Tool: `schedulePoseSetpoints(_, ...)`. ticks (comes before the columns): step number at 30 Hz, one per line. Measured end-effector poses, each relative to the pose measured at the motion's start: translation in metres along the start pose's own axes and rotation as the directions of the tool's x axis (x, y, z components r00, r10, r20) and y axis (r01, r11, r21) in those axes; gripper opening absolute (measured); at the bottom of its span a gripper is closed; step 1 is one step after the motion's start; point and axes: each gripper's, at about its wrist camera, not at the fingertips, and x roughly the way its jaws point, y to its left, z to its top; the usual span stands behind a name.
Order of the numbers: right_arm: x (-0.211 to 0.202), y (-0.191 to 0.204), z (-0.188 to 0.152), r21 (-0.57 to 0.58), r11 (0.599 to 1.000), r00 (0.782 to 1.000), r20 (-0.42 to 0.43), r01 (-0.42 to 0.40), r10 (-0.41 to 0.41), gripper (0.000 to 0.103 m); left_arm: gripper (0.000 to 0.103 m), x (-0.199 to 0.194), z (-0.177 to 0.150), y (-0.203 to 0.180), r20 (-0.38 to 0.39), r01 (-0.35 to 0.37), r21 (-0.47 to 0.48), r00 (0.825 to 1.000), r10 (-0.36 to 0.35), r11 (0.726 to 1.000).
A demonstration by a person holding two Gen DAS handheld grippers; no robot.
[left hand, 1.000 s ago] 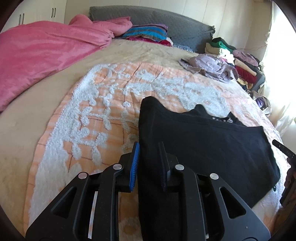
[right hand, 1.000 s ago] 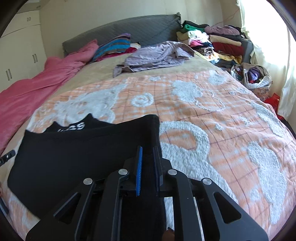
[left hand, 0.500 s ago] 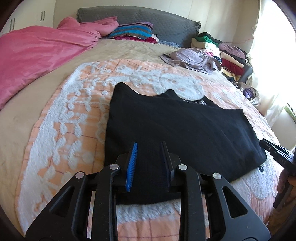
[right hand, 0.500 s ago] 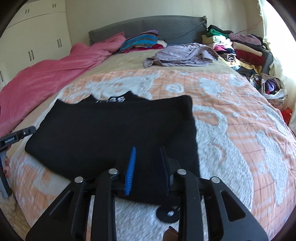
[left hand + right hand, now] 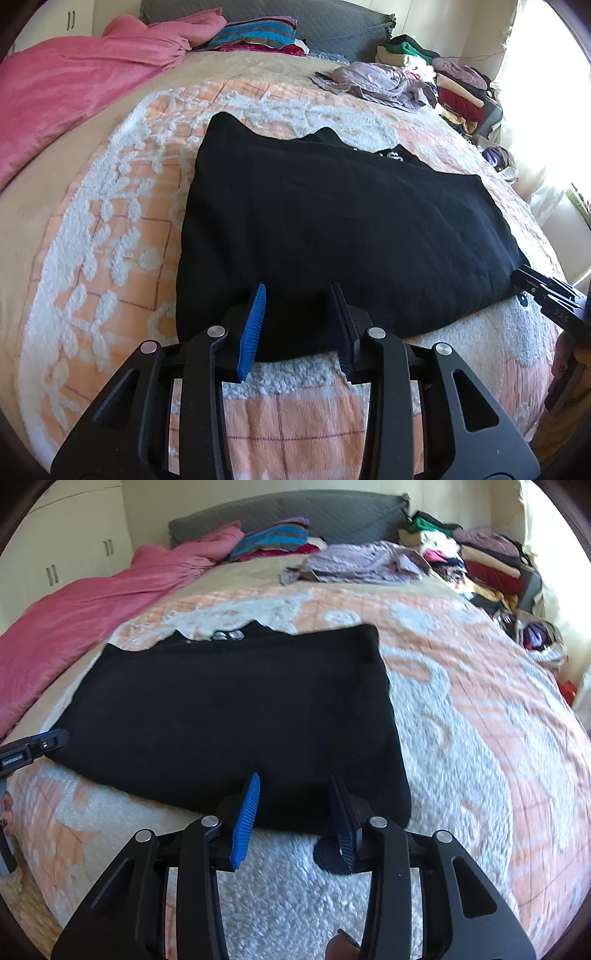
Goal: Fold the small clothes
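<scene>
Black garment (image 5: 332, 229) folded flat; white lettering partly hidden.

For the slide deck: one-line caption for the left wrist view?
Left gripper, fingers just opened, over the near edge of a folded black garment on the bedspread.

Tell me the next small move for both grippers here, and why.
Probably draw both back off the near edge. The black garment lies folded flat on the bedspread, and the jaws of the left gripper and right gripper have just been opening; neither presses the cloth. That looks like a finished release, so a regrip for the next fold likely follows.
</scene>
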Motion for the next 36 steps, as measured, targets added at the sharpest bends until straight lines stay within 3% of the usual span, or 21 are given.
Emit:
schedulePoseSetpoints(13, -0.007, -0.012, -0.014, 0.057, 0.998, 1.0, 0.005, -0.02, 0.02, 0.043, 0.03, -0.004, -0.008, -0.002, 0.003, -0.004, -0.006, 1.0, 0.004, 1.0)
schedulePoseSetpoints(17, -0.013, -0.012, -0.016, 0.057, 0.998, 0.999, 0.015, -0.031, 0.03, 0.05, 0.034, -0.007, -0.01, -0.004, 0.006, 0.0, -0.006, 1.0, 0.0, 1.0)
schedulePoseSetpoints(20, -0.021, -0.011, -0.018, 0.056, 0.998, 0.999, 0.032, -0.04, 0.039, 0.063, 0.038, -0.01, -0.012, -0.005, 0.01, 0.006, -0.007, 1.0, -0.006, 1.0)
schedulePoseSetpoints(23, -0.028, -0.008, -0.019, 0.049, 0.998, 0.998, 0.047, -0.045, 0.042, 0.068, 0.045, -0.015, -0.014, -0.007, 0.014, 0.012, -0.006, 1.0, -0.012, 1.0)
schedulePoseSetpoints(26, -0.033, -0.004, -0.018, 0.041, 0.998, 0.997, 0.055, -0.054, 0.052, 0.081, 0.054, -0.02, -0.017, -0.008, 0.026, 0.013, -0.007, 1.0, -0.013, 1.0)
schedulePoseSetpoints(32, -0.046, 0.01, -0.017, 0.011, 0.998, 0.994, 0.089, -0.06, 0.059, 0.088, 0.072, -0.033, -0.022, -0.007, 0.035, 0.002, -0.004, 0.999, -0.002, 1.0)
schedulePoseSetpoints(34, -0.049, 0.016, -0.017, 0.003, 0.998, 0.993, 0.099, -0.069, 0.068, 0.091, 0.085, -0.037, -0.023, -0.005, 0.041, -0.006, -0.007, 0.999, 0.006, 1.0)
schedulePoseSetpoints(36, -0.051, 0.022, -0.016, -0.006, 0.997, 0.992, 0.104, -0.075, 0.075, 0.091, 0.091, -0.042, -0.023, -0.001, 0.052, -0.013, -0.014, 0.999, 0.014, 1.0)
